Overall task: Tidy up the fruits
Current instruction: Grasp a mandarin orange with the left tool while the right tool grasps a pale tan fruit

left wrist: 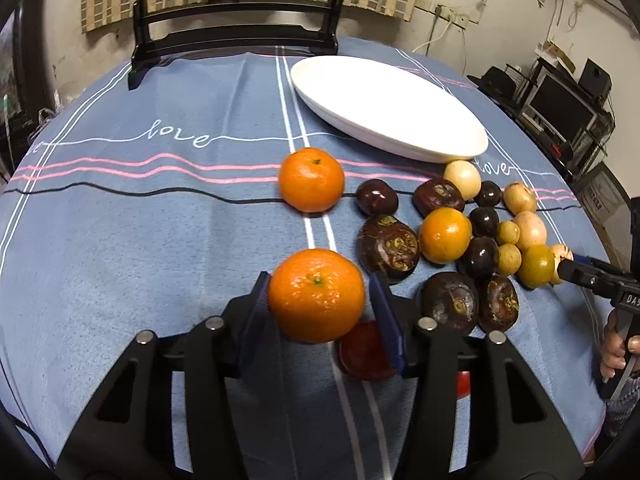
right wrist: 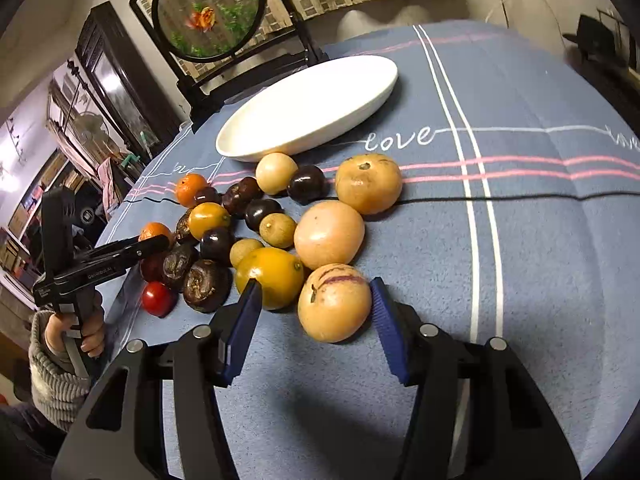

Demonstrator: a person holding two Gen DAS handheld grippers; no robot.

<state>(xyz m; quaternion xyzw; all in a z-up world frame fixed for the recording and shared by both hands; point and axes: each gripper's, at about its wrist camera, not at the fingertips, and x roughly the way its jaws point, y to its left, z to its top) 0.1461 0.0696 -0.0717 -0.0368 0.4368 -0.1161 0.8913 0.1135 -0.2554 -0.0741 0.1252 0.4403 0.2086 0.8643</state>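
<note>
In the left wrist view my left gripper (left wrist: 318, 304) is shut on an orange mandarin (left wrist: 316, 294), held just above the blue tablecloth. A second mandarin (left wrist: 311, 179) lies farther ahead. The white oval plate (left wrist: 400, 120) sits empty at the back. In the right wrist view my right gripper (right wrist: 316, 308) is open around a tan fruit with purple streaks (right wrist: 334, 307); the blue pads do not touch it. A heap of mixed fruits (right wrist: 240, 224) lies left of it, below the plate (right wrist: 280, 136).
A round glass picture on a black stand (right wrist: 208, 12) stands at the table's far edge behind the plate. A red tomato (right wrist: 159, 298) and dark chestnut-like fruits (right wrist: 206, 285) lie at the heap's near side. The left gripper (right wrist: 154, 245) shows at the heap's left.
</note>
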